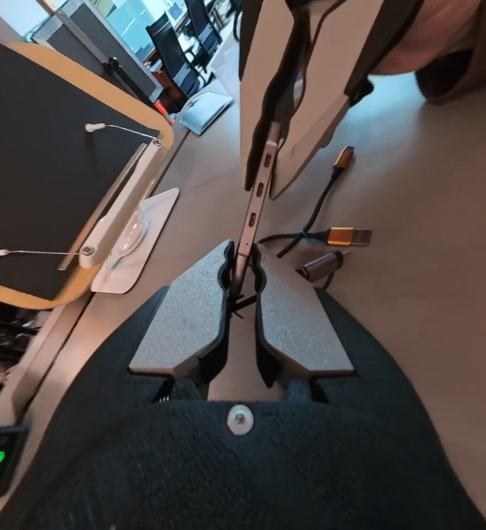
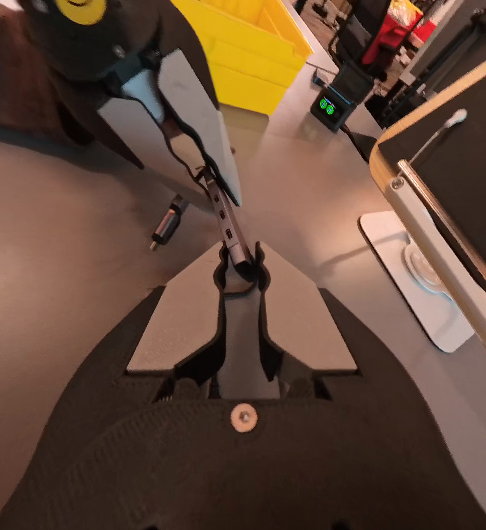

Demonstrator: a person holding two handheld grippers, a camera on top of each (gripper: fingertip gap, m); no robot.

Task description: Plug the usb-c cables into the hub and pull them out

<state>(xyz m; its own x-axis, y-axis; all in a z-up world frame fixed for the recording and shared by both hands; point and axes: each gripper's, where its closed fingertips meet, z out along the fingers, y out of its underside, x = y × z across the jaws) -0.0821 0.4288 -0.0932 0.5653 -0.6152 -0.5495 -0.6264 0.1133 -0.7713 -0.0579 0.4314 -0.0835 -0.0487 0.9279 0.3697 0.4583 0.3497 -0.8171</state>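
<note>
Both the left gripper (image 1: 243, 259) and the right gripper (image 2: 240, 258) clamp opposite ends of a slim grey USB-C hub (image 1: 257, 206). Loose cables (image 1: 316, 226) lie on the table (image 1: 408, 286). A yellow bin (image 2: 253, 54) sits far left.

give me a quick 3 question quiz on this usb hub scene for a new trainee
1. True or false: a cable is plugged into one of the hub's side ports.
2. Which grippers grip the hub? A) left gripper only B) right gripper only C) both, one at each end
3. Fill in: the gold-coloured connectors lie on the ____, apart from the hub.

Key
1. False: the three side ports that show are empty.
2. C: each gripper's fingers close on one end of the hub, which is held up off the table.
3. table
</note>
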